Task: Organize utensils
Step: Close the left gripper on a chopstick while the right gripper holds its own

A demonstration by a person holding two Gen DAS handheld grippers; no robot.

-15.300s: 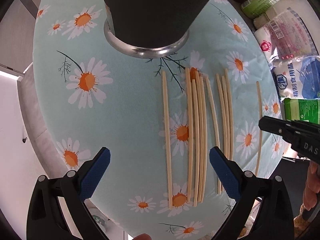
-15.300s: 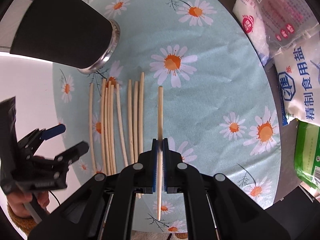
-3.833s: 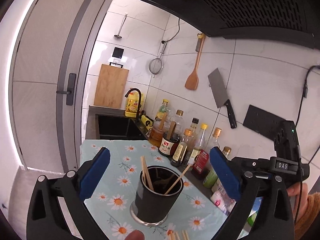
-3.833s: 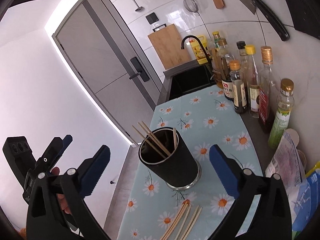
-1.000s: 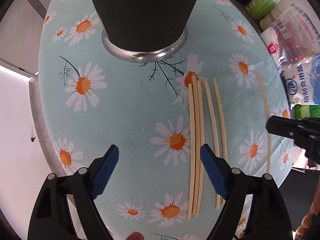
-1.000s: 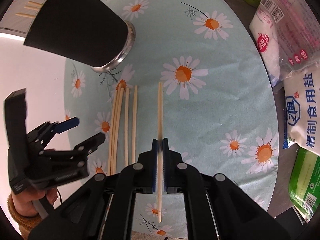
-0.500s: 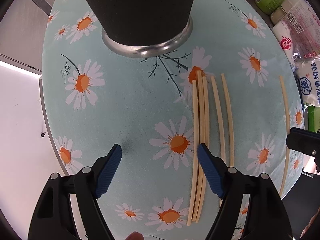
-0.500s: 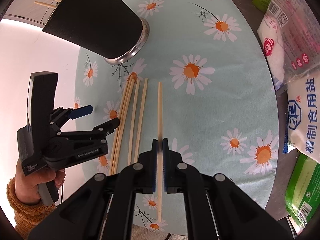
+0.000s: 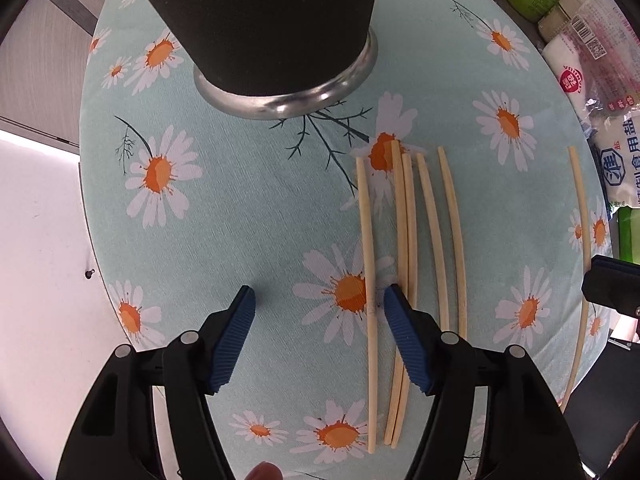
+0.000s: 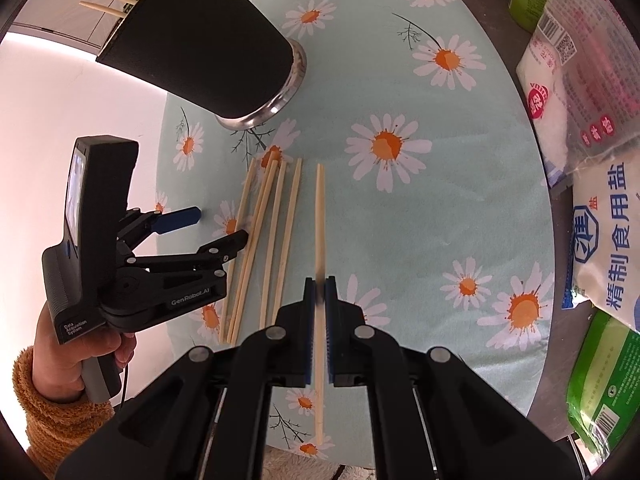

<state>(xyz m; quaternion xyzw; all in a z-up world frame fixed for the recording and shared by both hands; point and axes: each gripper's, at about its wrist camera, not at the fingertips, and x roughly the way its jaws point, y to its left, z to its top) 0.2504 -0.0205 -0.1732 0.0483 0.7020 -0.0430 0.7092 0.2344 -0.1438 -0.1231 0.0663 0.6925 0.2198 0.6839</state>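
Lying lengthwise toward holder (image 10: pixel 204 40), chopsticks (image 9: pixel 404 280) (parallel, loose)

We see a table covered with a pale blue daisy-print cloth (image 9: pixel 248 208). On it stands a black cup (image 10: pixel 208 48) with a metal base, and near that base five loose chopsticks (image 9: pixel 404 264) lie side by side. Salt bags (image 10: pixel 600 240) lie at the table's right edge.

Cup (image 10: pixel 208 40) behind five chopsticks (image 10: pixel 264 240) on tablecloth (image 10: pixel 400 240), packets (image 10: pixel 592 160) right, sticks seemingly in cup.
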